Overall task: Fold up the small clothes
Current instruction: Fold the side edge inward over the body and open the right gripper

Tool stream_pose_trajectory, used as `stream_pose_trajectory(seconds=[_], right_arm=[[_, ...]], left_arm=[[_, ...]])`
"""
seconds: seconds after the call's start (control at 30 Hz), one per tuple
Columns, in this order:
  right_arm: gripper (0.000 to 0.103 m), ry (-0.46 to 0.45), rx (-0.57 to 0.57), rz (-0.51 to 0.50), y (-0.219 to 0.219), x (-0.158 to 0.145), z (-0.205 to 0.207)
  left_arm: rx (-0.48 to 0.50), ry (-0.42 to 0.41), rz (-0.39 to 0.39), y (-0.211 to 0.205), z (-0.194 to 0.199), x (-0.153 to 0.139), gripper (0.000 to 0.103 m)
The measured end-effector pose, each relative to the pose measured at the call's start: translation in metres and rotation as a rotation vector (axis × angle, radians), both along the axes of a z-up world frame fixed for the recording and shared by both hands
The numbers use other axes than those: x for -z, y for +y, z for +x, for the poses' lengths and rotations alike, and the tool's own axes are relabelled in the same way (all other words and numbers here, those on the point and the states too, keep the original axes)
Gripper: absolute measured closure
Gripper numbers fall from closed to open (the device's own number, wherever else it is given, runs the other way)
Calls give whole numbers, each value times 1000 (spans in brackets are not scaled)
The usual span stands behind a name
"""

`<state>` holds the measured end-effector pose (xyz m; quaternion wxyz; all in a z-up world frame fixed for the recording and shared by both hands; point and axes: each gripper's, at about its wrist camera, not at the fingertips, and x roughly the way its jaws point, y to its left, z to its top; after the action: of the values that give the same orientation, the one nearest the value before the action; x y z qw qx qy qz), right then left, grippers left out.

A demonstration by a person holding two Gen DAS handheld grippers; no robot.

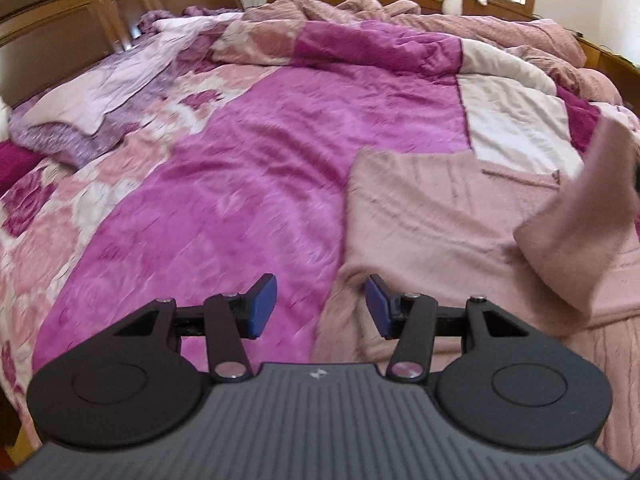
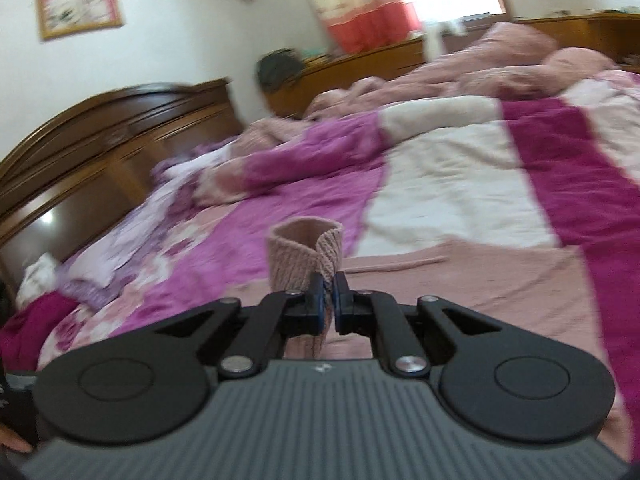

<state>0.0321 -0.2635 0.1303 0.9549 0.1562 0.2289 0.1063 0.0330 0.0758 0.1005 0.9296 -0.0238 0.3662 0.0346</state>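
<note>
1. pink knit sweater [image 1: 432, 232]: one, lying on the bedspread [image 1: 248, 184] at 3 o'clock in the left view.
2. right gripper [image 2: 328, 292]: one, clamped on the ribbed cuff [image 2: 304, 252], sleeve raised.
3. left gripper [image 1: 320, 306]: one, jaws apart, empty, at the sweater's near edge.
4. risk: thin pinch may slip, sleeve dropping crooked; unpinned body may drag.
</note>
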Motion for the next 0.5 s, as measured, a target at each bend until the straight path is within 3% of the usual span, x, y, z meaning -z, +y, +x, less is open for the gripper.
stream_pose_trajectory(seconds=[0.23, 0.5], right_arm=[[95, 72, 204, 45, -80, 34, -21], [92, 243, 245, 69, -113, 74, -34]], left_arm=[[30, 7, 16, -23, 27, 7, 46], [46, 55, 55, -36, 43, 27, 46]])
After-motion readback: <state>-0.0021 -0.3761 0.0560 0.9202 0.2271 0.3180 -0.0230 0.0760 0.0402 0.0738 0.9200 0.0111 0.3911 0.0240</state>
